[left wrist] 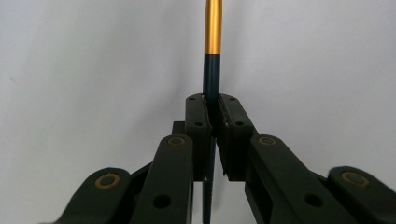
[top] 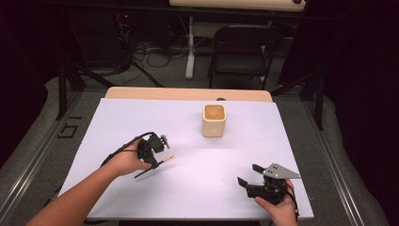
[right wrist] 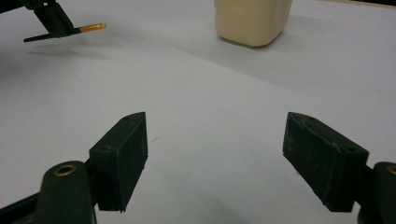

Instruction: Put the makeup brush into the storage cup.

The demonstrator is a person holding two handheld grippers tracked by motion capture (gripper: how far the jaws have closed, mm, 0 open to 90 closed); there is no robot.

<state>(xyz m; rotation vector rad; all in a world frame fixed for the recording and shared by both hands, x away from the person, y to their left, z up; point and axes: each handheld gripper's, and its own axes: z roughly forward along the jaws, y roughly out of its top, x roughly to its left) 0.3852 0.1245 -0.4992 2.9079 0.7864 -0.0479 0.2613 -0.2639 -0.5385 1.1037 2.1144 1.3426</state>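
A dim room with a folding chair (top: 240, 49) and floor cables lies behind a counter (top: 141, 117) covered by a white sheet. Near the counter's far middle stands a cream, square-sided cup (top: 214, 120), upright and open-topped. The left gripper (top: 157, 157), held at the counter's left of centre, has its fingers (left wrist: 198, 122) pressed together on a slim dark pen (left wrist: 211, 79) with a gold end section; the pen runs lengthwise between the pads, its gold end projecting forward and pointing roughly toward the cup, which is well apart from it. The right gripper (top: 247, 176) rests near the front right edge, its fingers (right wrist: 122, 154) spread wide with nothing between them. Judged by form, the pen is light, rigid and smooth, so it may twist or slide in the pads; a hold on the dark barrel near mid-length, as here, seems soundest.
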